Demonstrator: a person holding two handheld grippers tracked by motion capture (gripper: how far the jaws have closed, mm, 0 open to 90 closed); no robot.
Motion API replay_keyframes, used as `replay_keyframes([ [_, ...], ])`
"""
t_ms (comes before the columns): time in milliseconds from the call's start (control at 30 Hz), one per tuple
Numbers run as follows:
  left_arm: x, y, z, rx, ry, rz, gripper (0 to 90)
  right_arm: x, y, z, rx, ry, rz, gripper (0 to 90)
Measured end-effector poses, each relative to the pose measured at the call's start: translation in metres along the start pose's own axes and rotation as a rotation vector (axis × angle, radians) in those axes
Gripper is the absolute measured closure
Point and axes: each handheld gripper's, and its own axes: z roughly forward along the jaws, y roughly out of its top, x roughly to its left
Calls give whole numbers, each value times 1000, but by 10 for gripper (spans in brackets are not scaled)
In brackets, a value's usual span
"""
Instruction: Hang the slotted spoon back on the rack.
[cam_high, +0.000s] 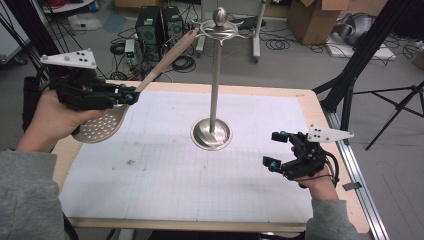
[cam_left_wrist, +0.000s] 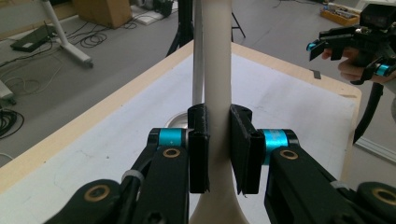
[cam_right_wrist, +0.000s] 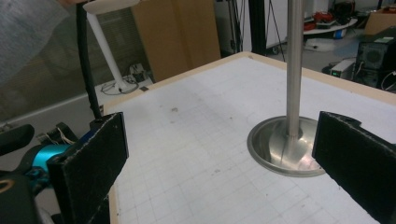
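A skimmer spoon with a pale wooden handle and a round, perforated metal bowl (cam_high: 102, 127) is held in the air over the table's far left corner, the bowl low and near the person's left hand (cam_high: 47, 120), the handle slanting up and to the right so that its tip reaches the hooked top of the utensil stand. The left gripper (cam_high: 131, 96) has its two black jaws clamped on the handle just above the bowl; in the left gripper view the pads (cam_left_wrist: 200, 147) press against both sides of the pale shaft (cam_left_wrist: 218, 84), which runs straight up between them. The tall polished-steel utensil stand (cam_high: 216, 85), a thin pole on a round dished base with a knob and curved hooks at the top, rests on the middle of the table, well apart from either hand. The right gripper (cam_high: 276, 149) is held low over the right part of the table, its jaws standing wide apart with nothing between them; in the right gripper view the stand's base (cam_right_wrist: 275, 149) lies on the table beyond the two pads. The table (cam_high: 165, 170) is covered with a white gridded mat with a light wooden edge around it.
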Motion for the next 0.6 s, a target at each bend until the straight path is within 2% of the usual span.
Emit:
replay_keyframes([
  [600,1,-5,16,11,-16,-13,779,1,1,1,3,3,-7,22],
])
